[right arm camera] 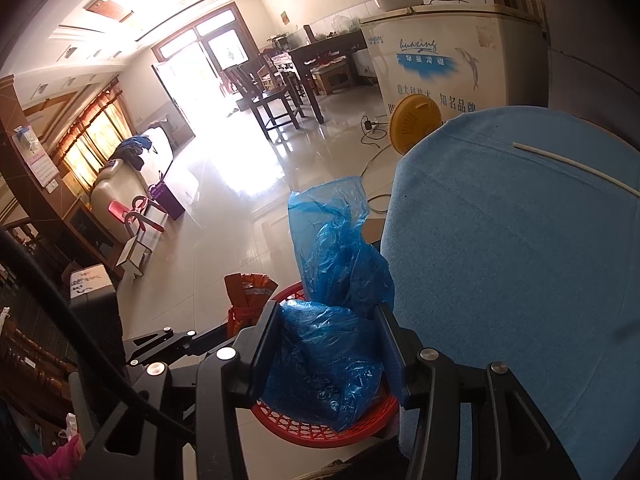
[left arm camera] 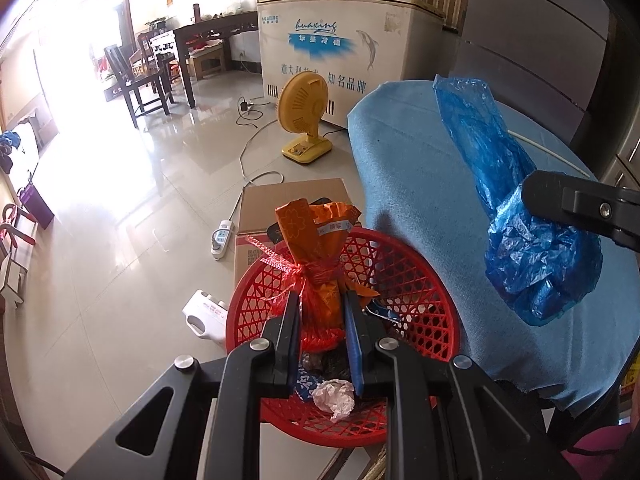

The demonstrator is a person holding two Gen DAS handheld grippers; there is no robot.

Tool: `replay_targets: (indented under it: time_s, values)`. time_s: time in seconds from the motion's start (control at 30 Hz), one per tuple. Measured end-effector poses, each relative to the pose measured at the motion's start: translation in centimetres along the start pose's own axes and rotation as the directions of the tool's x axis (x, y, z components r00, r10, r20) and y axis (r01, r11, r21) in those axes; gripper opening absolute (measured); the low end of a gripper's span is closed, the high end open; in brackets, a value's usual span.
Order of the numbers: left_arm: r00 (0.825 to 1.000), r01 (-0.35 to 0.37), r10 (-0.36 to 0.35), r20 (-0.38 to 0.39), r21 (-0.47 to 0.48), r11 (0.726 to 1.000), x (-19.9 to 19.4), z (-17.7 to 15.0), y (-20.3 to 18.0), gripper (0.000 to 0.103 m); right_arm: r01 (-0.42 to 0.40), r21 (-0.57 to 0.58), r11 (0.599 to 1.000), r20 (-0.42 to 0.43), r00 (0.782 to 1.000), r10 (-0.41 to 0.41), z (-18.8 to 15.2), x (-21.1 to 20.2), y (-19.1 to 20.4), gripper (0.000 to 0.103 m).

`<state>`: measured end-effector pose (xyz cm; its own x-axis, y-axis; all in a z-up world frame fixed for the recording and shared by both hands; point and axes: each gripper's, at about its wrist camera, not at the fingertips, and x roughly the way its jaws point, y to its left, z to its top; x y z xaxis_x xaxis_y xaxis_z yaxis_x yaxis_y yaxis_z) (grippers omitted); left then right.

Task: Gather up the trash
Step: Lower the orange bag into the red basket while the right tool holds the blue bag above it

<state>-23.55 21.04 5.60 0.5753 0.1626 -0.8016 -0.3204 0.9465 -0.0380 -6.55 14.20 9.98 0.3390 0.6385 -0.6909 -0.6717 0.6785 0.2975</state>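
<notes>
- Pinching an orange wrapper bundle (left arm camera: 316,276) tied with red netting, the left tool (left arm camera: 322,312) has its fingers pressed against the bundle's two sides, right above the red mesh basket (left arm camera: 420,292).
- Lying in that basket, under the bundle, are a crumpled white tissue (left arm camera: 334,398) and some dark scraps.
- The right tool (right arm camera: 328,344) grips a crumpled blue plastic bag (right arm camera: 332,320) between its fingers; the bag's loose end stands up above the pads, and its lower part hangs over the basket's rim (right arm camera: 320,432).
- From the left wrist view, the blue bag hangs in front of the blue cloth covering the desk (left arm camera: 420,184), held from the right by the other tool's black finger.
- A thin white stick (right arm camera: 576,168) lies on the blue cloth, well apart from the bag.
- On the floor beyond the basket are a cardboard box (left arm camera: 280,204), a white power strip (left arm camera: 222,238) and a yellow fan (left arm camera: 304,116) in front of a white chest freezer (left arm camera: 340,40).
</notes>
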Motion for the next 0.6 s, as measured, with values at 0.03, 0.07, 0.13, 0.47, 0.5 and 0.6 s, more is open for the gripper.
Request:
replay_targets:
  time_s: [0.03,0.07,0.13,0.47,0.5,0.6]
  values:
    - [1.0,0.0,0.0,0.0,0.0,1.0,0.0,0.03,0.04,0.021,-0.001,0.0,1.0,-0.001,1.0,0.001,-0.03,0.04,0.02,0.051]
    - [1.0,0.001,-0.001,-0.001,-0.001,1.0,0.03,0.02,0.02,0.021,-0.001,0.001,1.0,-0.002,1.0,0.001,-0.08,0.08,0.02,0.051]
    - [1.0,0.0,0.0,-0.002,-0.001,1.0,0.04,0.04,-0.05,0.021,-0.004,0.002,1.0,-0.005,1.0,0.004,-0.13,0.11,0.05,0.051]
    - [1.0,0.002,-0.002,-0.006,-0.001,1.0,0.19,0.0,0.05,0.021,-0.007,0.008,1.0,-0.011,1.0,0.007,-0.05,0.24,-0.25,0.051]
    - [1.0,0.0,0.0,-0.005,0.001,1.0,0.17,-0.02,0.08,0.021,-0.006,0.007,1.0,-0.011,1.0,0.006,-0.05,0.23,-0.21,0.051]
    - [1.0,0.001,-0.001,-0.009,-0.001,1.0,0.3,-0.03,0.19,0.021,-0.004,0.007,1.0,-0.013,1.0,0.004,-0.09,0.35,-0.3,0.051]
